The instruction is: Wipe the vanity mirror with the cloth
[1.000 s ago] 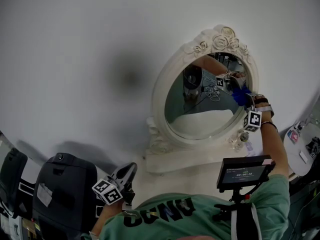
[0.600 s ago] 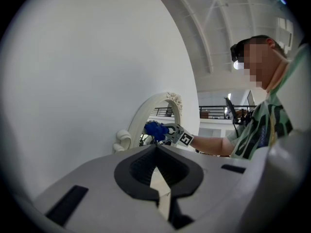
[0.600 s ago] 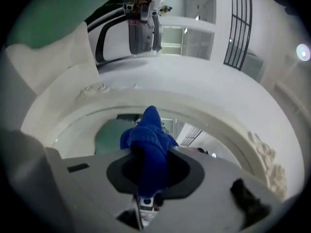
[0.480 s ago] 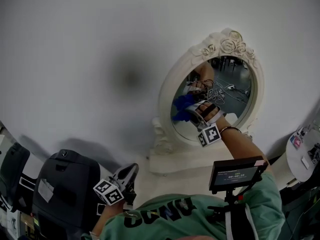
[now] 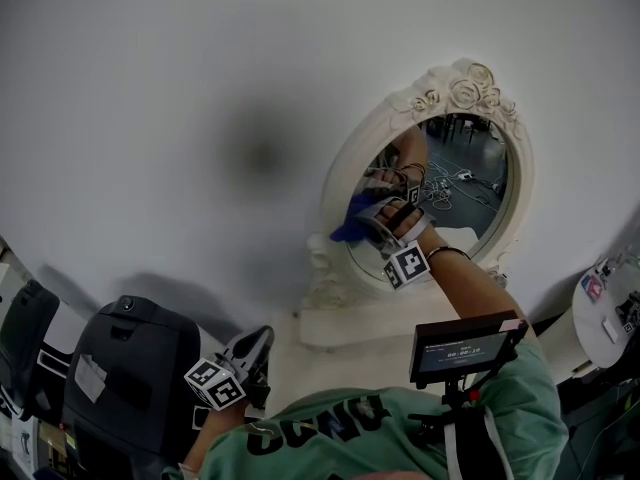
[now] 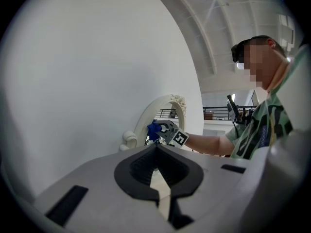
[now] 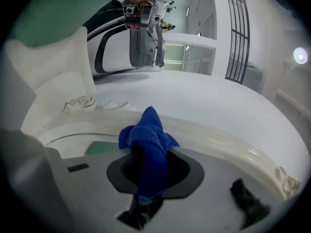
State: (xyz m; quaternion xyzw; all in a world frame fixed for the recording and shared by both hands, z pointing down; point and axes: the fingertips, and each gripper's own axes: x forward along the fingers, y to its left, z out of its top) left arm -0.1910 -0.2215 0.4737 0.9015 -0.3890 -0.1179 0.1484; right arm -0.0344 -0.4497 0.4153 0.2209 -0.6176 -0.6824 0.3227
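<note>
Right gripper (image 5: 368, 220) is pinching the blue cloth (image 5: 350, 230), jaws clamped on its bunched end. The cloth is at the lower-left of the vanity mirror (image 5: 470, 183) glass, hard against the inner edge of the white carved frame (image 5: 338, 183). In the right gripper view the wad touches that rim. The mirror stands upright on the white bench (image 5: 300, 363), back to the wall, rose carving on top. Left gripper (image 5: 260, 340) is low and well apart from the mirror, jaws pressed together with nothing in them, just beside a black case (image 5: 130, 368). 1 small screen (image 5: 465, 346) is at the person's chest.
</note>
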